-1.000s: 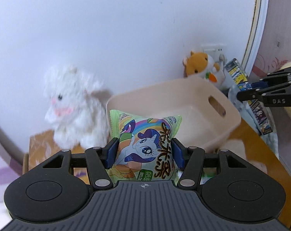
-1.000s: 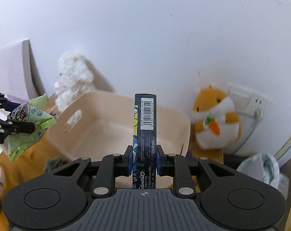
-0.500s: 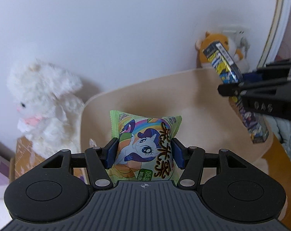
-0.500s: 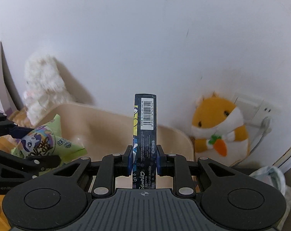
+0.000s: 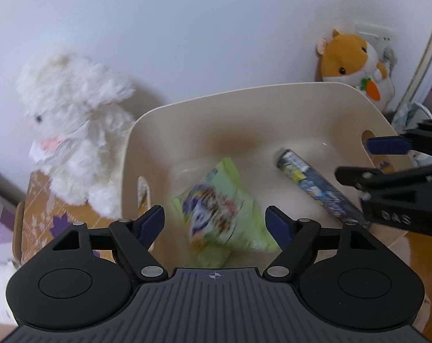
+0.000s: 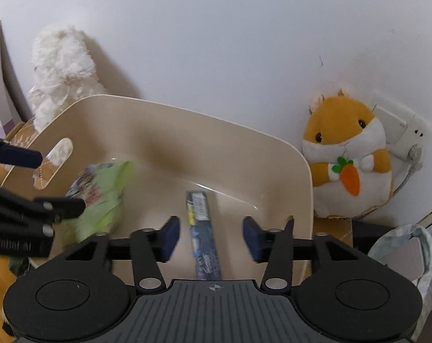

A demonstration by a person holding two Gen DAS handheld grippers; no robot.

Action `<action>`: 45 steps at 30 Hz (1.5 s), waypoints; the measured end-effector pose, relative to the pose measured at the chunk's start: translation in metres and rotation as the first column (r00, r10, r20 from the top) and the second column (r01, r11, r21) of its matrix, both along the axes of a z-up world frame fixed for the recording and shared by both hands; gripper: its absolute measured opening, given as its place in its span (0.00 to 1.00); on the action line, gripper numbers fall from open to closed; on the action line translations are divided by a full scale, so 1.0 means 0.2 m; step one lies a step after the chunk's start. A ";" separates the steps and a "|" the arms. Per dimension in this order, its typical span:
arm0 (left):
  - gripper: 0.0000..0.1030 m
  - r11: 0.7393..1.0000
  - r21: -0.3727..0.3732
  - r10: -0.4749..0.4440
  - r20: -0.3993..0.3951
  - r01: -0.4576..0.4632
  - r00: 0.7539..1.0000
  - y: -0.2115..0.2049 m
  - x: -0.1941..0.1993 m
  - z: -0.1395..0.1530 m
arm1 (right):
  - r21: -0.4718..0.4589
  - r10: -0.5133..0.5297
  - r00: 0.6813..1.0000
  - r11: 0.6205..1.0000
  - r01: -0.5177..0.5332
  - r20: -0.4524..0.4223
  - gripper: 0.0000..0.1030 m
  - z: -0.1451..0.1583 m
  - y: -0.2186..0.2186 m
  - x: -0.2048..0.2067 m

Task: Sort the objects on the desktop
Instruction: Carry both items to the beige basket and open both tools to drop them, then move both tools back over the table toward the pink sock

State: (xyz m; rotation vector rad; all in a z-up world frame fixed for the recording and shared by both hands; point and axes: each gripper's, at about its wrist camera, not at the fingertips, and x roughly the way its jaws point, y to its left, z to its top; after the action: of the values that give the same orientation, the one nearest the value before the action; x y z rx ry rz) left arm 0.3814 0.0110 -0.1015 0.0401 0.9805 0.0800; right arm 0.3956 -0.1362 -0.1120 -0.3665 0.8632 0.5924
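Observation:
A beige plastic bin stands against the white wall. A green pony snack bag is inside it, blurred by motion. A long dark blue box lies in the bin too. My left gripper is open and empty, just above the bag. My right gripper is open and empty, above the blue box; it also shows at the right of the left wrist view.
A white plush bunny sits left of the bin on a patterned box. An orange hamster plush sits right of it by a wall socket. A crumpled plastic bag lies at far right.
Both grippers have opened over the bin. The snack bag and the blue box have dropped out of them into the bin.

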 end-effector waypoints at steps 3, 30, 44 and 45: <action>0.77 1.000 -0.013 0.018 0.026 -0.018 1.000 0.02 -0.07 0.06 | 0.005 0.024 0.999 1.000 -0.024 0.030 0.72 0.07 -0.03 -0.05; 0.78 0.995 -0.103 -0.026 -0.143 0.012 0.989 -0.13 -1.06 0.00 | -0.046 0.274 0.962 0.961 -0.274 0.004 1.00 0.16 -0.58 -0.67; 0.78 0.987 -0.150 -0.108 -0.341 0.060 0.934 -0.25 -1.18 -0.32 | -0.152 0.418 0.904 0.892 -0.426 -0.085 1.00 -0.14 -0.55 -0.76; 0.78 0.986 -0.160 -0.108 -0.344 0.055 0.933 -0.25 -1.17 -0.35 | -0.162 0.420 0.903 0.888 -0.430 -0.092 1.00 -0.17 -0.54 -0.76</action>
State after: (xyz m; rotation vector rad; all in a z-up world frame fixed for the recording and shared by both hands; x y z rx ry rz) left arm 0.1477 -0.0387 -0.1705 -0.0424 1.3399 -0.0805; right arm 0.2432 -0.2438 -0.1452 -0.7181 0.8965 0.9379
